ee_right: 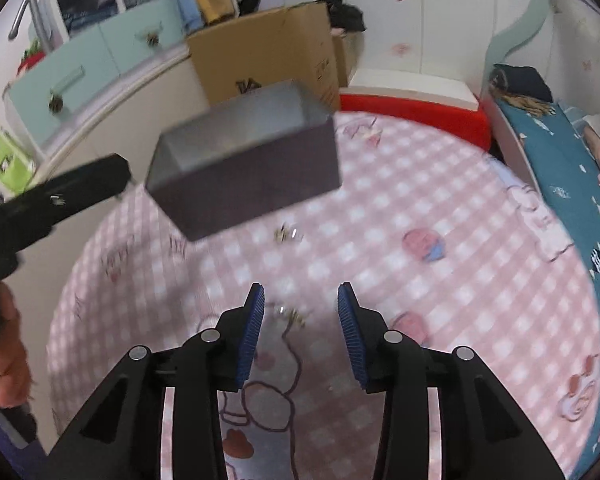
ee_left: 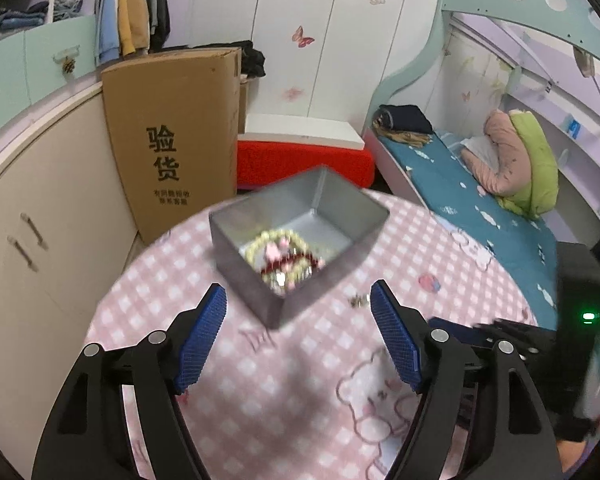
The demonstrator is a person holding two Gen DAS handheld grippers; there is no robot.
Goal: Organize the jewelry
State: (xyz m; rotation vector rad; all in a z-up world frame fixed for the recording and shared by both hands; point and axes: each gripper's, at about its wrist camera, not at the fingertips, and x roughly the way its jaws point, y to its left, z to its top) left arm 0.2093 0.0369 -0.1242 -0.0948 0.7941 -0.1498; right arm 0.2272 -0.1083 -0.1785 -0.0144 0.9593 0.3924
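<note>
Two small metal trinkets lie on the pink checked surface (ee_right: 440, 184): one (ee_right: 292, 316) between the parted right tongs (ee_right: 301, 304), another (ee_right: 287, 234) nearer the grey jewelry box (ee_right: 252, 176). The left tongs (ee_left: 298, 300), spread wide and empty, face the box's near corner.

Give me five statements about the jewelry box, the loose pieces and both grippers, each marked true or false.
1. The grey box already holds beaded jewelry. True.
2. The box has its lid on. False: it is open-topped.
3. The left gripper grips a bracelet. False: its jaws are open and empty.
4. Small metal pieces lie on the pink checked cloth outside the box. True.
5. The right gripper is shut on an earring. False: it is open, with a small piece between its fingers.
</note>
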